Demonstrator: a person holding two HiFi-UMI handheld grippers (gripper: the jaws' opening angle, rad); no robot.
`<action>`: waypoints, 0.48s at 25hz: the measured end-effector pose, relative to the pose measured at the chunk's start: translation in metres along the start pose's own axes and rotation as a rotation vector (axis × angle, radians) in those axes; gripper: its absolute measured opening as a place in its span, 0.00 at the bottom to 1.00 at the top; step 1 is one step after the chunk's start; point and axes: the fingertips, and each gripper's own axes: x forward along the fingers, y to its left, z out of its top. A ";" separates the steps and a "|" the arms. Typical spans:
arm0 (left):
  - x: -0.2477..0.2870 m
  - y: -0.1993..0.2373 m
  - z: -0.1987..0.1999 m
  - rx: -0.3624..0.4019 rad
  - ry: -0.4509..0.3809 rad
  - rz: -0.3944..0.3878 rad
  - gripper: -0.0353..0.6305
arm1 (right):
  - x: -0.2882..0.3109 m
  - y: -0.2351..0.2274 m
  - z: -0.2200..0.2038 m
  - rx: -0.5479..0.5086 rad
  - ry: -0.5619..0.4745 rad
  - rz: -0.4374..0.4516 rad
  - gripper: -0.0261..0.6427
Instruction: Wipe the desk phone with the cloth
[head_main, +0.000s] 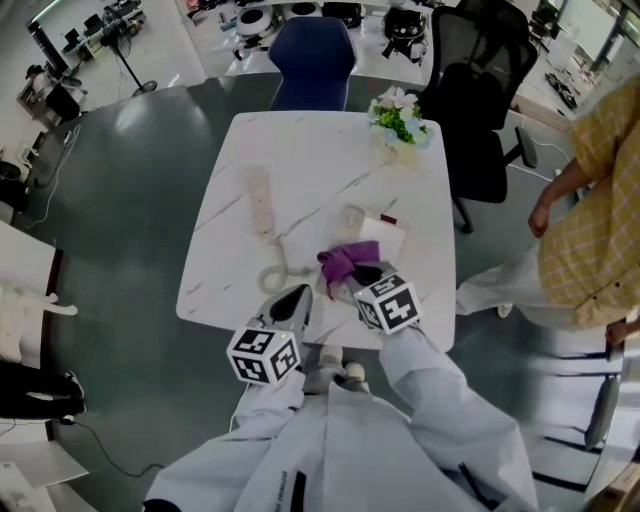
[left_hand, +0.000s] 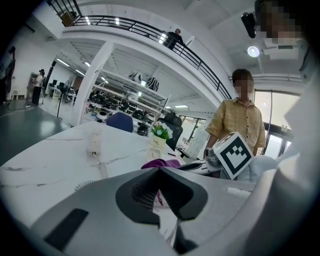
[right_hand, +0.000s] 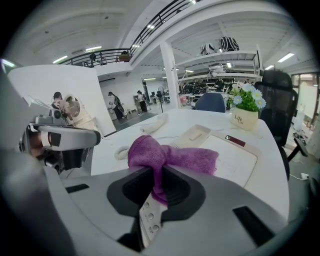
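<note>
At the near edge of the white table (head_main: 300, 150), lower centre of the head view, the right gripper (head_main: 362, 277) clamps a bunched purple cloth (head_main: 347, 260) at the desk phone (head_main: 380, 235). Just left, the left gripper (head_main: 298, 298) hovers with its 2 jaws pressed together, empty. Left of centre, the handset (head_main: 260, 200) lies off its cradle.

Cream plastic desk phone base (head_main: 386, 232): near edge hidden by the crumpled purple cloth (head_main: 348, 262); keys too small to tell
Person in a yellow checked shirt (head_main: 595, 180): cut off by the head view's right edge
</note>
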 end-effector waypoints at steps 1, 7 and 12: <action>-0.001 -0.001 -0.001 0.000 -0.002 0.002 0.05 | 0.000 0.001 -0.002 -0.002 0.001 0.003 0.09; -0.012 -0.002 -0.005 -0.006 -0.011 0.020 0.05 | -0.001 0.014 -0.011 -0.008 0.017 0.028 0.09; -0.020 -0.004 -0.007 -0.010 -0.019 0.035 0.05 | -0.002 0.028 -0.021 -0.016 0.040 0.056 0.09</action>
